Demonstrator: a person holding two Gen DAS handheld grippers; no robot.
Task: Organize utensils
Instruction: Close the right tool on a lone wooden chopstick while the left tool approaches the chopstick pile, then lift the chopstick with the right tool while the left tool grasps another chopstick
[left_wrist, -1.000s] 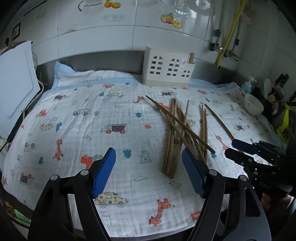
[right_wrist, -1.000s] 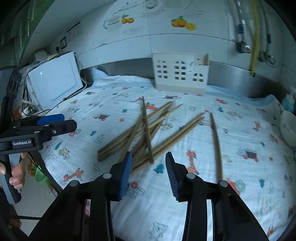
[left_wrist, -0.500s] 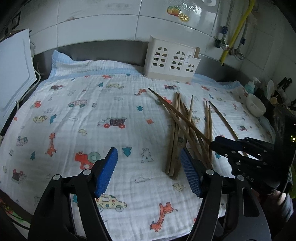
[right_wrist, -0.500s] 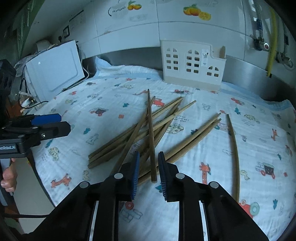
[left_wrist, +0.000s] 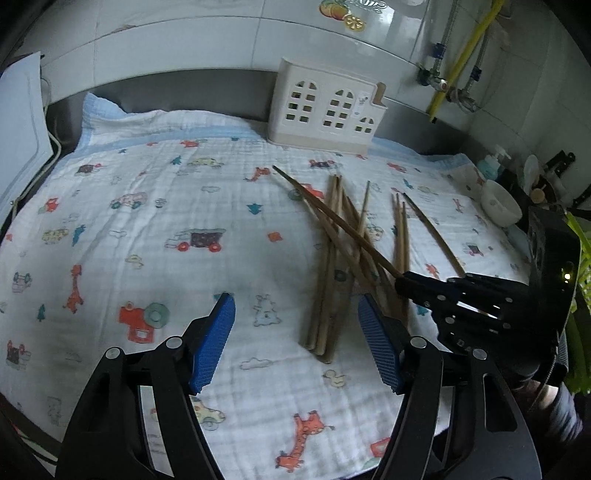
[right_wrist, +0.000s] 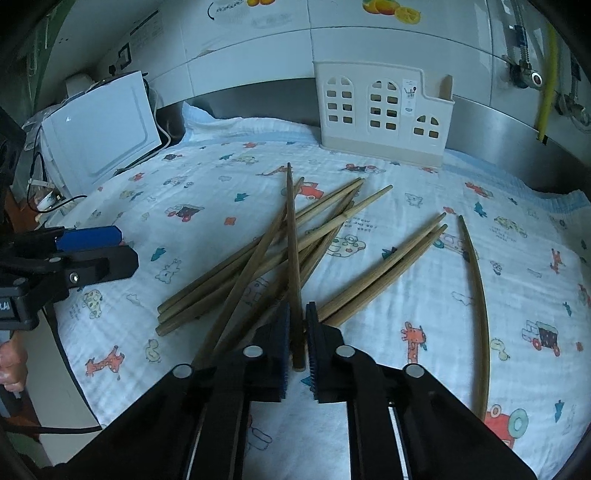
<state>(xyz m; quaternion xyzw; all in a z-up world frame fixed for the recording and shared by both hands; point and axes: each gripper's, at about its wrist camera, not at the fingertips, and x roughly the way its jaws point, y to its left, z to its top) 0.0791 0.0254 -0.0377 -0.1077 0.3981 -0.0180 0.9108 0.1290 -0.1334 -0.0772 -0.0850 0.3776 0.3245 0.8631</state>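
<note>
Step in hand: lifting one dark chopstick (right_wrist: 292, 258) out of the pile of chopsticks (right_wrist: 258, 266), judged the first move toward the white holder (right_wrist: 384, 110).
Right gripper (right_wrist: 297, 332): pinched tight on the thick end of the dark chopstick; the stick runs forward between the blue pads, its tip aimed at the holder.
Left gripper (left_wrist: 295, 332): spread wide, holding nothing, hovering over the near edge of the cloth (left_wrist: 147, 229) just left of the pile.
Dark chopstick, seen from the left (left_wrist: 332, 221): lies across the top of the other sticks, its far tip over the cloth; whether that tip touches cannot be told.
Pile: about the middle of the cloth, sticks crossing one another; a pair (right_wrist: 384, 269) lies apart to the right, and a single stick (right_wrist: 478, 295) further toward the right edge.
Holder: upright at the back edge of the cloth, against the steel wall.
Doing it well: raise the gripped end first, then draw straight up so the tip does not drag its neighbours.
Grip note: the hold is near the very end, so the stick may pivot; keep the wrist steady.
Risk: a tilted stick could miss the holder's opening.
</note>
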